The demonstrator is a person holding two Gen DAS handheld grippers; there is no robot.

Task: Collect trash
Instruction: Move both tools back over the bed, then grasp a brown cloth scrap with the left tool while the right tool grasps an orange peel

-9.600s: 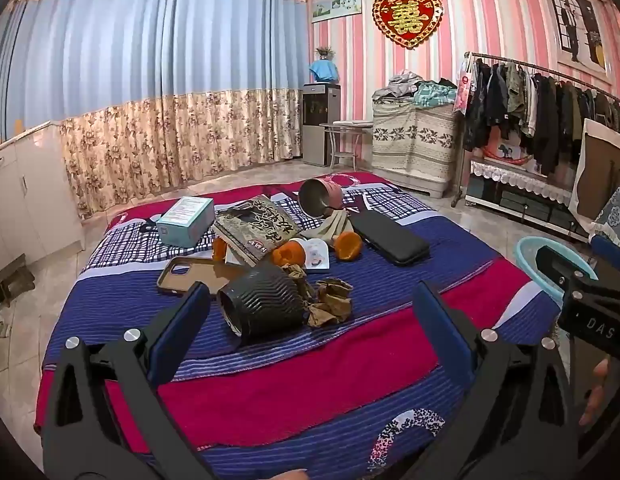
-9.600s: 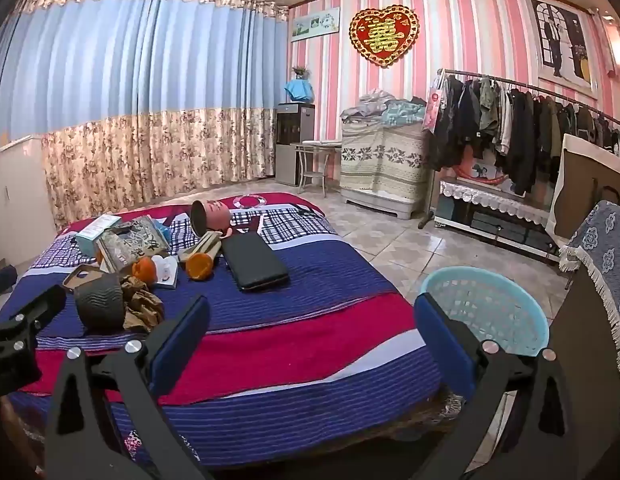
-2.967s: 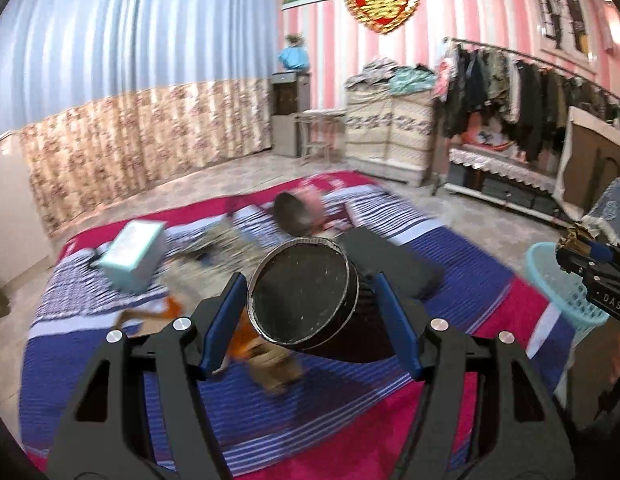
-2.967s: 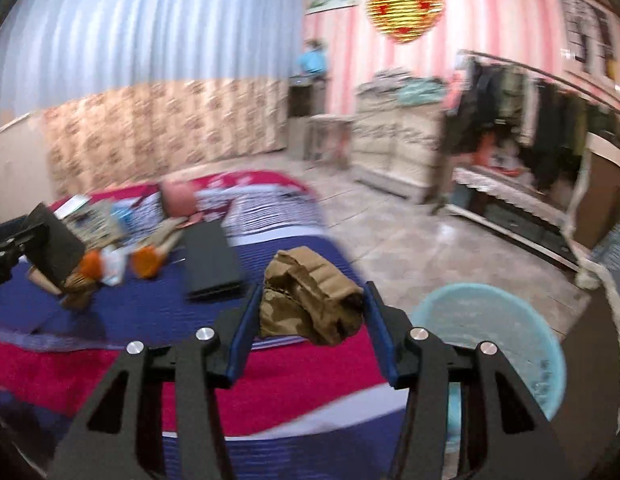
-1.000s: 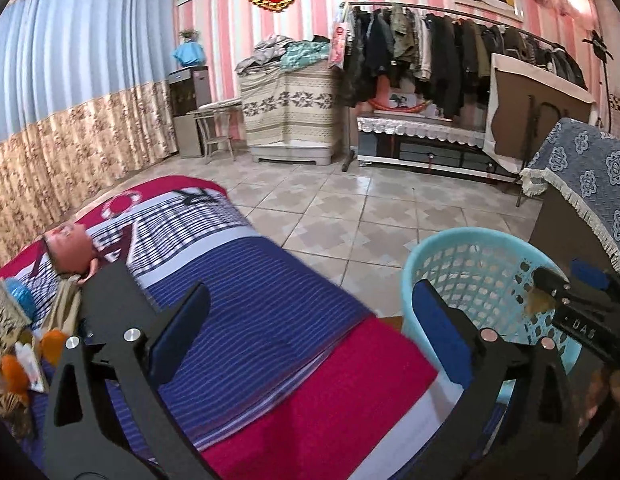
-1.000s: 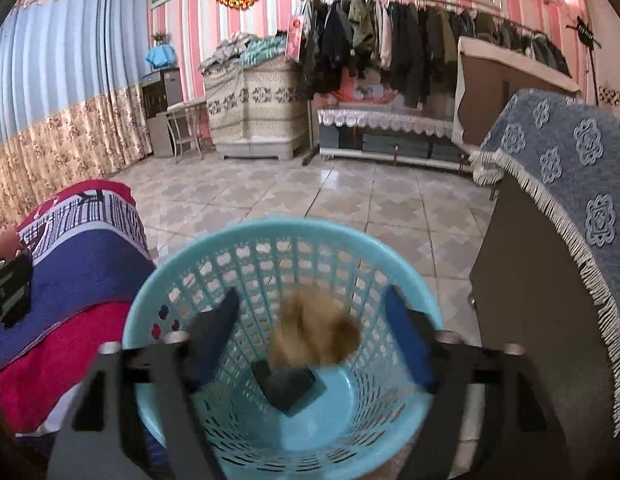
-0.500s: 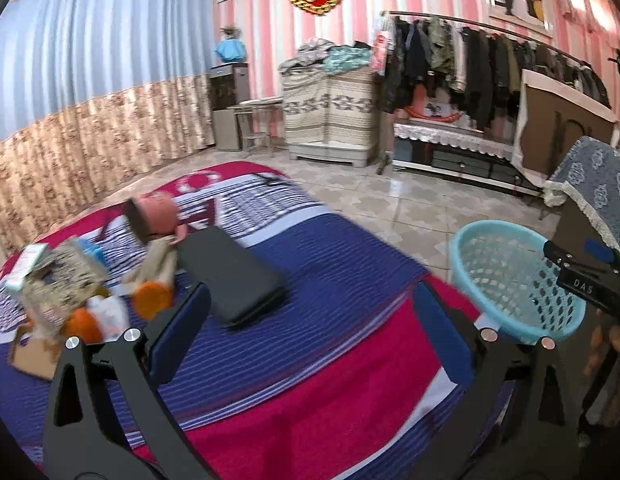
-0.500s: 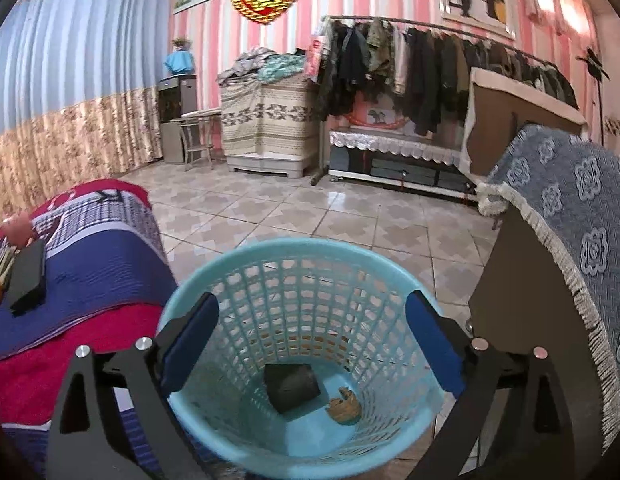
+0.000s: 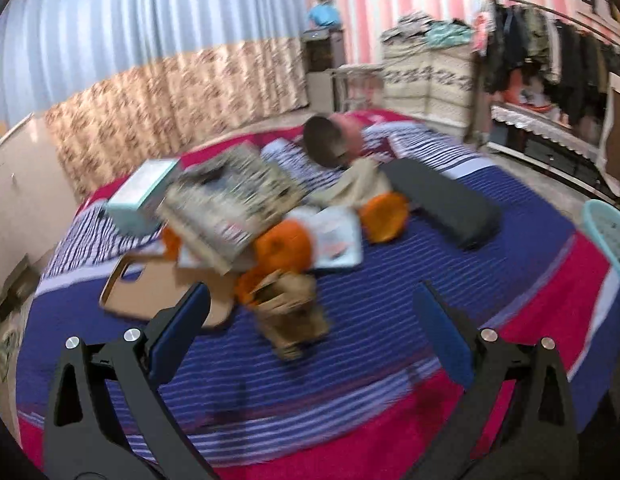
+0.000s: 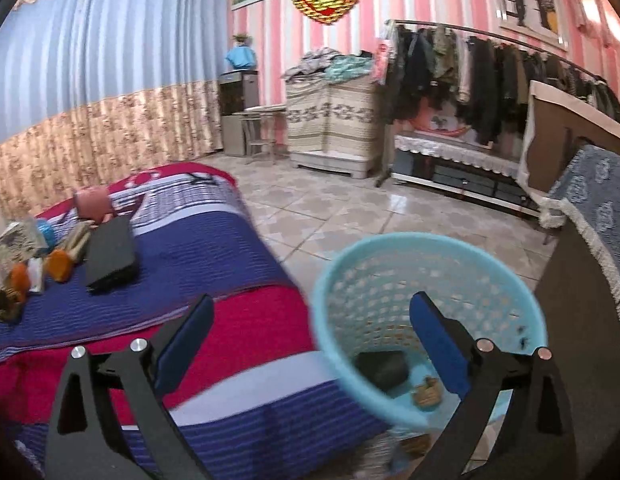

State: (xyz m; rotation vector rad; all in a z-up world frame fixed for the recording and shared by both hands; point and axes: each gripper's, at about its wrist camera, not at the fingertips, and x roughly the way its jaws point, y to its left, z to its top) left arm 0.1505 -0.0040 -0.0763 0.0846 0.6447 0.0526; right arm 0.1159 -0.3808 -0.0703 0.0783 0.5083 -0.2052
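- The left gripper fills the lower part of the left wrist view, its jaws spread wide with nothing between them.
- Just beyond its fingertips, at centre frame, a crumpled brown paper scrap lies on the striped bedspread; the gripper does not touch it.
- Past the scrap, in the middle of the frame, sits a blurred heap: orange pieces, a patterned book, a flat brown board, a pale teal box and a white packet.
- To the right of the heap lies a long black case, and a pink cup lies on its side above it.
- The right gripper occupies the lower part of the right wrist view; its jaws have just been opening, now stand wide, and hold nothing.
- Behind its right-hand finger, at lower right, stands the turquoise basket on the floor beside the bed.
- Inside the basket rest a black cup and a small brown wad, so two pieces of trash look already collected.
- Judging from this, the task is partly done: the paper scrap and probably the orange pieces are left on the bed.
- The left gripper appears lined up for the scrap as the next pick.
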